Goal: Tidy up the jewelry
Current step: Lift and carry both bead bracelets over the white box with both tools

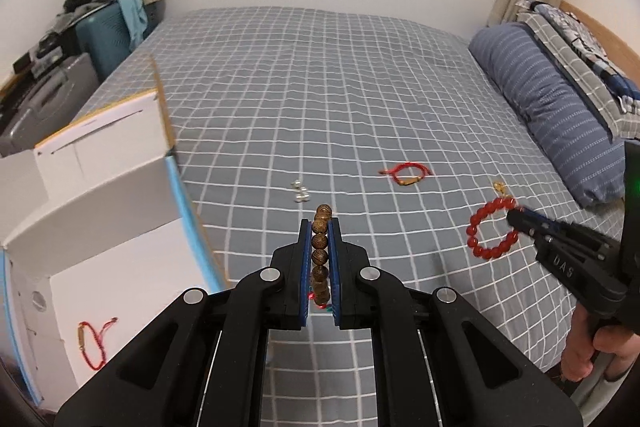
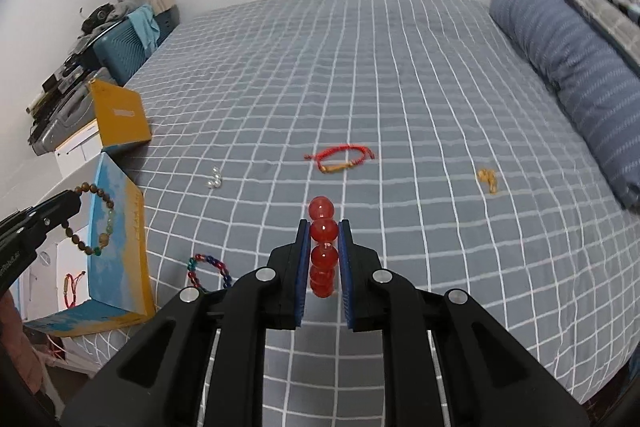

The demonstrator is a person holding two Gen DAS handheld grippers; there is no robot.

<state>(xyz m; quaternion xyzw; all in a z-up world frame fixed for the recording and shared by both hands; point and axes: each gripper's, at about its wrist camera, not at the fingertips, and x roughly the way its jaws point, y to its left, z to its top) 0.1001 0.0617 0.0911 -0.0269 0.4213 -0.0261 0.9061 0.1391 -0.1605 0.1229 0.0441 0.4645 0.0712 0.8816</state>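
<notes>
Bracelets were pinched: left hand-held gripper (image 1: 320, 259) on brown bead bracelet (image 1: 321, 251), right hand-held gripper (image 2: 324, 259) on red bead bracelet (image 2: 322, 251); advised steady carriage to the open box (image 1: 100, 187) (left of both), keeping beads clamped.

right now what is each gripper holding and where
Left gripper: brown wooden bead bracelet, beads pinched between its fingers. Right gripper: red bead bracelet, likewise.

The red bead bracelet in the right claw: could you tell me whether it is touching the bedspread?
Apart. The left wrist view shows the red bead bracelet hanging from the right claw, clear of the bedspread.
</notes>
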